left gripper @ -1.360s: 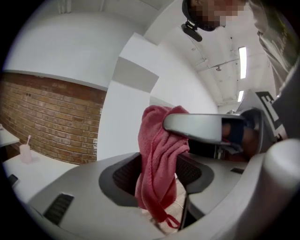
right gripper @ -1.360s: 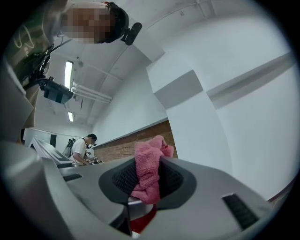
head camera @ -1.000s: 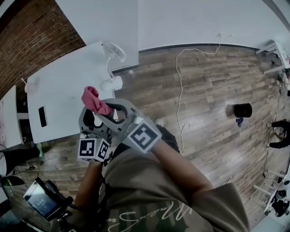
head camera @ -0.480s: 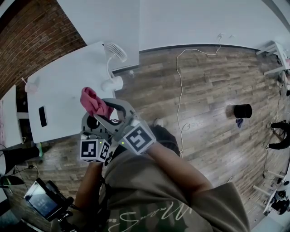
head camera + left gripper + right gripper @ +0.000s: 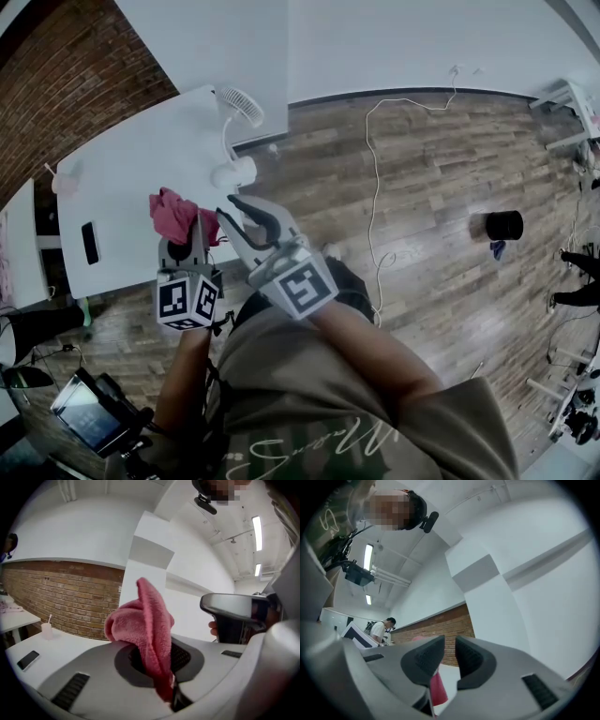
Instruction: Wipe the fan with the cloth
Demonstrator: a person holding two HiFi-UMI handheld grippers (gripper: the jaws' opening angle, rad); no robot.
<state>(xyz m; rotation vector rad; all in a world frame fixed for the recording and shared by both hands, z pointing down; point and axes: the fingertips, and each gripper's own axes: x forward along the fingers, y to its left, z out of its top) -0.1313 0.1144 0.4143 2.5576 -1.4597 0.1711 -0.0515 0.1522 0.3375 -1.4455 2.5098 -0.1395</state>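
Observation:
A pink cloth (image 5: pixel 170 213) (image 5: pixel 145 625) sticks up out of my left gripper (image 5: pixel 190 234) (image 5: pixel 158 660). Its jaws have just been closing and are now shut on the cloth, over the near edge of the white table (image 5: pixel 141 155). Close to its right, my right gripper (image 5: pixel 246 219) (image 5: pixel 450 656) has a narrow gap between its pads; its jaws have just been closing with nothing between them. A bit of the cloth (image 5: pixel 437 688) shows below them. The small white fan (image 5: pixel 238 106) stands on its base (image 5: pixel 232 173) at the table's far right corner, beyond both grippers.
A black phone (image 5: pixel 90 242) and a small white bottle (image 5: pixel 64 178) lie on the table's left part. A white cable (image 5: pixel 372 169) trails over the wooden floor, with a black cylinder (image 5: pixel 503 226) farther right. Another person (image 5: pixel 379 630) stands in the background.
The cloth was at the right gripper's tips with the left jaws wide around it; now the left gripper holds it. The left gripper has shifted left and the two have drawn apart.

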